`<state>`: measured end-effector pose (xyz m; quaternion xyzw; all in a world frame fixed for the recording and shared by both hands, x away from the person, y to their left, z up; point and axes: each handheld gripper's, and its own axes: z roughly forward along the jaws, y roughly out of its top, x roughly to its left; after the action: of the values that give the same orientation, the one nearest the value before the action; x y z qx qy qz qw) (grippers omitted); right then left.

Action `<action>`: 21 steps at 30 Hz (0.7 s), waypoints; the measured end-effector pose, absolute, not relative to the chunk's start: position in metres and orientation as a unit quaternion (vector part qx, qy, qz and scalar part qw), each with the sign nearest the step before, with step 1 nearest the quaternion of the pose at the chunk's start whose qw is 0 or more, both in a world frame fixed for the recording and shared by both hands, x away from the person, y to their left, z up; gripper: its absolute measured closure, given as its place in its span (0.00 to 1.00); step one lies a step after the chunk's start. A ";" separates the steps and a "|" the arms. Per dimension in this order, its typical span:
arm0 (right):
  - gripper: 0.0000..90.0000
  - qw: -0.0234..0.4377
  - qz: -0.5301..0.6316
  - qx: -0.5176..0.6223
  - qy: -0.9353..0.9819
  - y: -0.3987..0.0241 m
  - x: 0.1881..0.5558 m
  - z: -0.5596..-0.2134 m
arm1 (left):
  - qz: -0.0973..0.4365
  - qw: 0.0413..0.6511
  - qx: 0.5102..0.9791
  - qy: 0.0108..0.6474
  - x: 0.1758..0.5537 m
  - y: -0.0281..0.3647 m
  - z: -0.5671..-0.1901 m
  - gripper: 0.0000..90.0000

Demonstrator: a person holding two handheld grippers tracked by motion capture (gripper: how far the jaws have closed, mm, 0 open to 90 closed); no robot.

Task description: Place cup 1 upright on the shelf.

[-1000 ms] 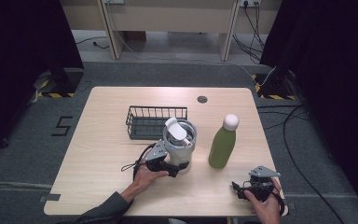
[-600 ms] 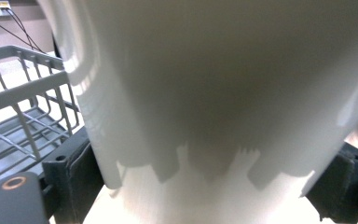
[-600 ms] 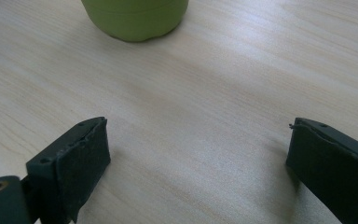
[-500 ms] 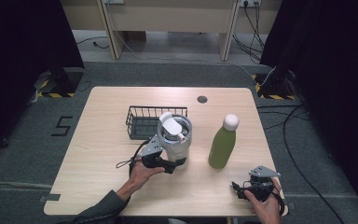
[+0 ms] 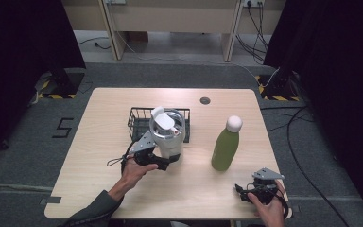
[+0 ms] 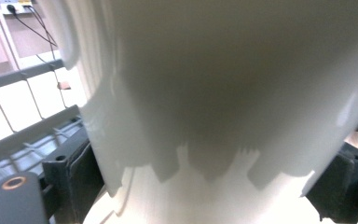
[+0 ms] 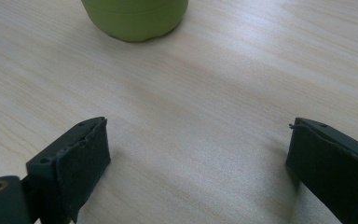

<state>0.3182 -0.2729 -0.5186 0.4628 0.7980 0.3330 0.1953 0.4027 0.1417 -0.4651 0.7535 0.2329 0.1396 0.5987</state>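
By the wire basket (image 5: 142, 120), left gripper (image 5: 158, 161) jaws clamp the white tumbler (image 5: 168, 137). Keep it upright, clear of the rim. Right gripper (image 5: 246, 191) rests with jaws apart.

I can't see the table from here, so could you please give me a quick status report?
Left gripper shut on white tumbler, beside wire basket. Right gripper open, empty, low on table. Green bottle upright, apart.

Green bottle (image 7: 135, 18) top cut off.
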 end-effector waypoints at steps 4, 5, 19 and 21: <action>0.07 0.195 0.333 0.463 0.798 -0.273 0.318 -0.519 | 0.145 0.592 0.757 0.235 0.406 0.152 -0.454 0.13; 0.07 0.195 0.333 0.463 0.798 -0.273 0.318 -0.519 | 0.145 0.592 0.757 0.235 0.406 0.152 -0.454 0.13; 0.07 0.196 0.332 0.462 0.799 -0.273 0.319 -0.518 | 0.165 0.587 0.752 0.250 0.423 0.187 -0.416 0.13; 0.07 0.196 0.332 0.462 0.799 -0.273 0.319 -0.518 | 0.167 0.585 0.752 0.253 0.427 0.190 -0.412 0.13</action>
<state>0.3188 -0.2731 -0.5185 0.4616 0.7988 0.3319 0.1964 0.4268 0.1902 -0.4119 0.7522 0.2528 0.1665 0.5853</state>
